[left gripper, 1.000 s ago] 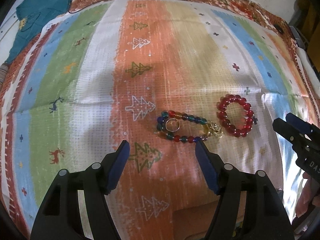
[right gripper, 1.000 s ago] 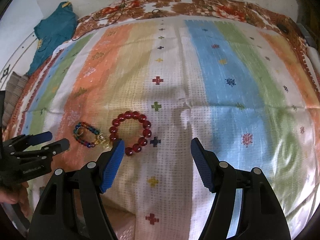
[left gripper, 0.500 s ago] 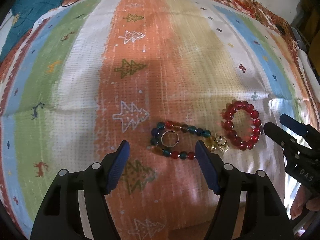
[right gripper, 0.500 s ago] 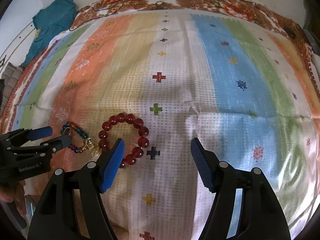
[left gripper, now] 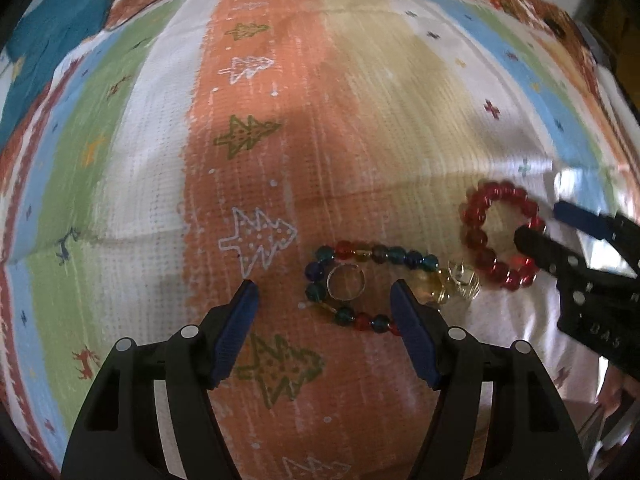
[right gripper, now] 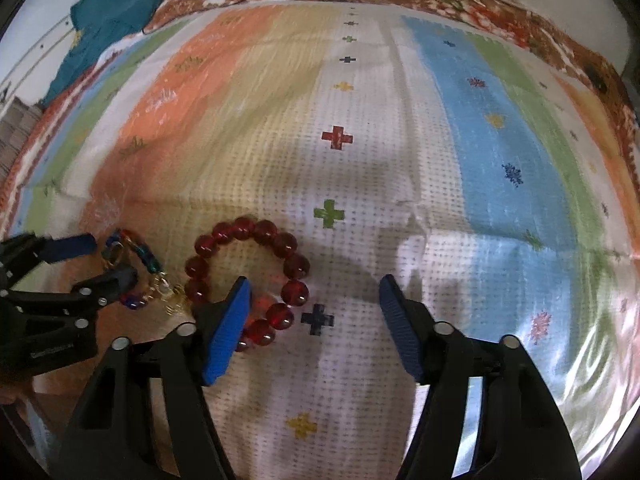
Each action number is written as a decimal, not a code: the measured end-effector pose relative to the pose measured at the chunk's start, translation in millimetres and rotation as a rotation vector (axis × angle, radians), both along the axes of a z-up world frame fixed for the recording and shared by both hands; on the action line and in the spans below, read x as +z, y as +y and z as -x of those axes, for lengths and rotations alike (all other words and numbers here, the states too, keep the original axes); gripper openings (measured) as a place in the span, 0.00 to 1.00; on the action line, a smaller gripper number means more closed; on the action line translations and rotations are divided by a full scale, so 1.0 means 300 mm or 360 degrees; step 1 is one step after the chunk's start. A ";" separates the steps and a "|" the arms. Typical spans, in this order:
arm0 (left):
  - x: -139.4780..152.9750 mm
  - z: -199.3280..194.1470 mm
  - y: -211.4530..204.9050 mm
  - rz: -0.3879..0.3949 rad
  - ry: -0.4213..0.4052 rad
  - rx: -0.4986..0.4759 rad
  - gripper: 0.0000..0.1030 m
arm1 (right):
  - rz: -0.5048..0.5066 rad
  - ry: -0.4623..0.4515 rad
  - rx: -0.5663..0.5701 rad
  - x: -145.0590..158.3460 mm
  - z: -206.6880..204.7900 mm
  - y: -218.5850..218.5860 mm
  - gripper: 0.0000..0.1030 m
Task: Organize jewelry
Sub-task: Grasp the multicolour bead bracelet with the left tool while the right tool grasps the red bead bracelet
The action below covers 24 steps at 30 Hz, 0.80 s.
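Left wrist view shows the left gripper wide open and empty, its fingers straddling the multicoloured bracelet, which has a ring lying inside its loop, on the orange stripe of the striped bedspread. Just beside it lies the red bracelet, with the right gripper over it, also spread wide and holding nothing. Both look poised to pick up. Next, I'd guess, each lowers and closes on beads.

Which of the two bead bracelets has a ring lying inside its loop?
The multicoloured bracelet, lying between the left gripper's open fingers: a metal ring sits inside it. The red bracelet encloses only cloth.
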<state>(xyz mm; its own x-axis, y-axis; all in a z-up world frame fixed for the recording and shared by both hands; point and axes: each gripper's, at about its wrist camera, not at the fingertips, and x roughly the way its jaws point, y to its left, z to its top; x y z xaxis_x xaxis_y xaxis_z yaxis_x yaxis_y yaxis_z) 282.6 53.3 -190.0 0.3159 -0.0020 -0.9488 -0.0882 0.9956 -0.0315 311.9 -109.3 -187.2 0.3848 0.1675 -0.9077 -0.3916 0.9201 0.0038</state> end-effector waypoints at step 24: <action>-0.004 0.005 0.011 -0.0037 0.0052 -0.0005 0.23 | -0.0032 0.0009 0.0028 0.003 0.004 -0.004 0.18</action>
<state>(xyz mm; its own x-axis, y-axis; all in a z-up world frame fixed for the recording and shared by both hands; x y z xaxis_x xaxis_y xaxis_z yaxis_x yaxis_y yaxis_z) 281.0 56.6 -191.1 0.2845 0.0195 -0.9585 -0.0859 0.9963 -0.0053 310.6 -110.5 -186.4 0.3762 0.1926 -0.9063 -0.4079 0.9127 0.0247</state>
